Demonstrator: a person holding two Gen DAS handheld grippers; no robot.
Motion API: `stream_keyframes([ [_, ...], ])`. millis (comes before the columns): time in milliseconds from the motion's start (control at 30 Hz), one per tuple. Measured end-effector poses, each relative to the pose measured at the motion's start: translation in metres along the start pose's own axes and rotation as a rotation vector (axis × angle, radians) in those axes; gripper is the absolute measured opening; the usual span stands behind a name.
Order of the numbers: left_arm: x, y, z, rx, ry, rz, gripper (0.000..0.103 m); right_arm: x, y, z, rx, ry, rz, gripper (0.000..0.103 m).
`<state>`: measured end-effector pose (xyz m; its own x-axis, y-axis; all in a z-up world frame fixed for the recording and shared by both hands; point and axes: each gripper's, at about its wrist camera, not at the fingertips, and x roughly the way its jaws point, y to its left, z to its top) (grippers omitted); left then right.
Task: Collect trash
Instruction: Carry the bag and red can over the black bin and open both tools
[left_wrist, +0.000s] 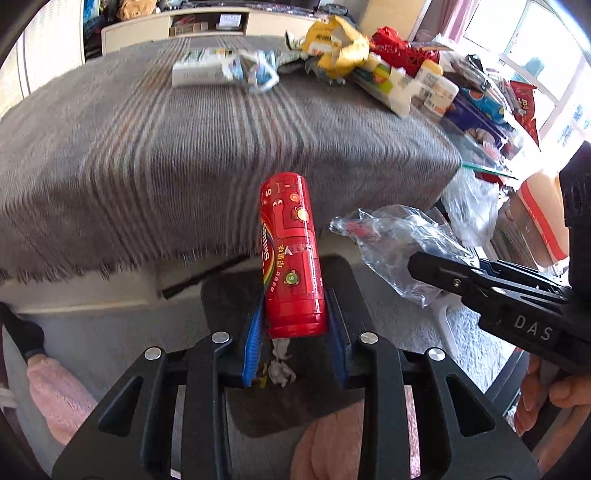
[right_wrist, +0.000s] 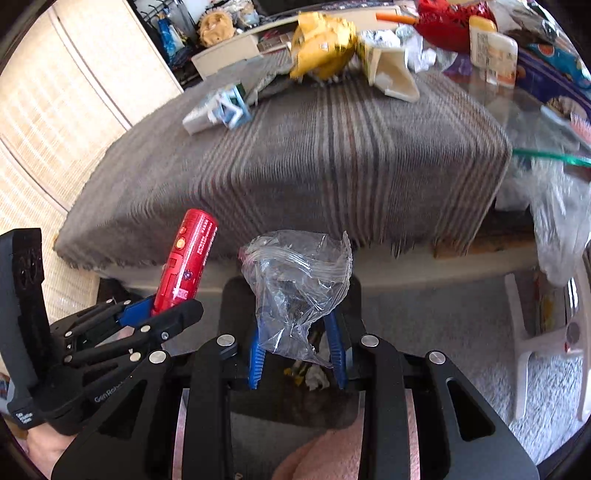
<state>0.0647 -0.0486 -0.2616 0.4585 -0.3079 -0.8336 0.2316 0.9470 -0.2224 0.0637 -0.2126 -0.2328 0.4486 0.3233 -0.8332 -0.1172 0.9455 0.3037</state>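
My left gripper (left_wrist: 295, 328) is shut on a red Skittles tube (left_wrist: 291, 258) and holds it upright over a dark bin (left_wrist: 343, 273) with crumpled paper (left_wrist: 280, 369) inside. My right gripper (right_wrist: 297, 349) is shut on a clear crumpled plastic bag (right_wrist: 295, 288) above the same bin (right_wrist: 236, 295). In the left wrist view the right gripper (left_wrist: 417, 266) and its bag (left_wrist: 391, 240) are at the right. In the right wrist view the left gripper (right_wrist: 166, 310) with the tube (right_wrist: 186, 258) is at the left. More trash lies on the table: a yellow wrapper (left_wrist: 340, 44) and a white carton (left_wrist: 207, 66).
A table under a grey striped cloth (left_wrist: 184, 147) stands just beyond the bin. Its far right side is crowded with bottles, boxes and snack bags (left_wrist: 443, 85). A white plastic bag (left_wrist: 469, 206) hangs at the table's right corner. A white stool (right_wrist: 535, 347) stands on the carpet at right.
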Motion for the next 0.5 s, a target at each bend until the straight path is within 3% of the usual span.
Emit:
stream_keyframes([
  [333,0.054,0.011,-0.057,-0.042,0.145,-0.02,0.029,0.05,-0.005,-0.039,0.026,0.057,-0.056,0.03],
  [500,0.069,0.017,-0.07,-0.063,0.152,-0.021,0.029,0.068,-0.004,-0.042,0.035,0.076,-0.07,0.031],
])
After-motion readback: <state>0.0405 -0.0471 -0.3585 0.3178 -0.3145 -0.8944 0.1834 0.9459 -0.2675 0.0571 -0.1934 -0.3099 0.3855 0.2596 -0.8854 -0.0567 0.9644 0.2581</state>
